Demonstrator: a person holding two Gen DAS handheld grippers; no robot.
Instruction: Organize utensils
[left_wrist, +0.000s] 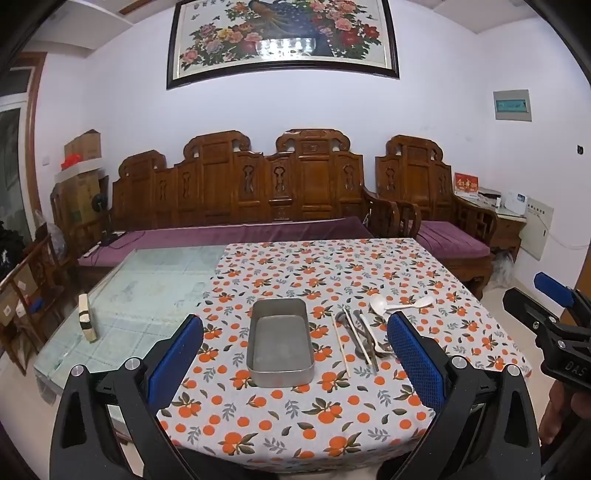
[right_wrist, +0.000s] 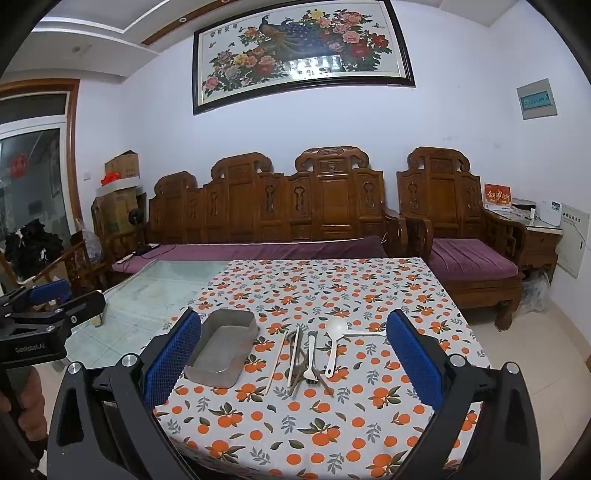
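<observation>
Nothing of the sorting appears done: the metal tray (left_wrist: 280, 341) stands empty on the orange-patterned tablecloth (left_wrist: 332, 417), and every utensil lies loose on the cloth just beside it, none inside. Both tools hover short of the table's near edge. The left gripper (left_wrist: 295, 362) has its blue pads spread wide with nothing between them, and the tray sits straight ahead of it, framed between its fingers; the utensil cluster (left_wrist: 360, 339) lies ahead and toward its right finger. The right gripper (right_wrist: 293, 362) is likewise spread and empty, with the cluster directly ahead between its fingers and the tray ahead toward its left finger, close to that pad in the view. The tray's long axis runs away from the grippers, near end to far end. The pale chopsticks (right_wrist: 282, 356) and the darker metal pieces (right_wrist: 301, 363) lie roughly parallel to that axis, their lengths pointing away from the grippers with a slight fan, some crossing one another at the near ends. One white spoon (right_wrist: 334, 341) has its bowl at the far end and its handle coming back toward the right gripper; a second white spoon (left_wrist: 408, 303) lies crosswise, its handle running out to the right. Left to do, by this reading: every piece must be lifted and laid in the tray, probably lengthwise to fit.
</observation>
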